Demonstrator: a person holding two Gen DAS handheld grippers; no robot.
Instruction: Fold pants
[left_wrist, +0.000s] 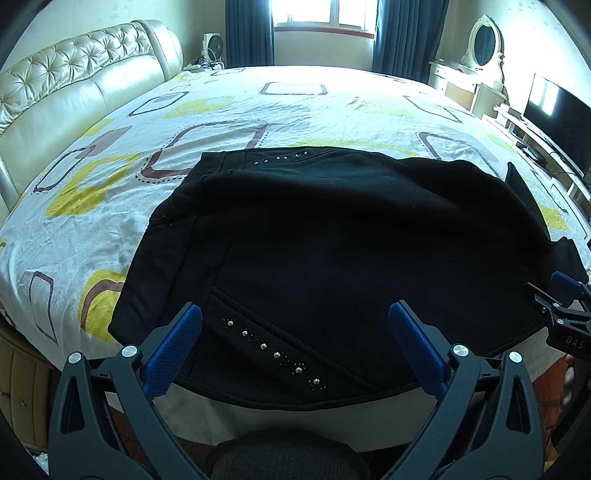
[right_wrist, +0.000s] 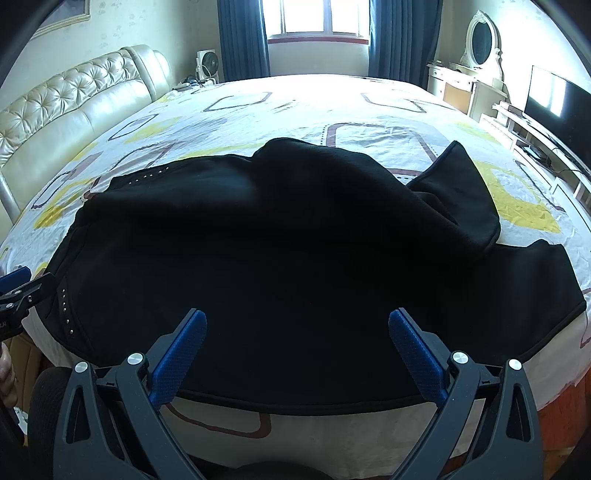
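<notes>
In the left wrist view, the left gripper (left_wrist: 295, 317) is seen with its blue fingers (left_wrist: 177, 345) spread wide and holding nothing. The black pants (left_wrist: 332, 236) are laid on the bed (left_wrist: 110, 206), just beyond and between the fingers.

In the right wrist view, the right gripper (right_wrist: 297, 325) is likewise spread wide and empty, the pants (right_wrist: 277, 240) lying ahead of its fingers (right_wrist: 415, 350).

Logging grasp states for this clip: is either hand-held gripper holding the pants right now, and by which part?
Nothing is held. The left hand-held gripper and the right hand-held gripper are both open above the near edge of the black pants on the bed.
</notes>
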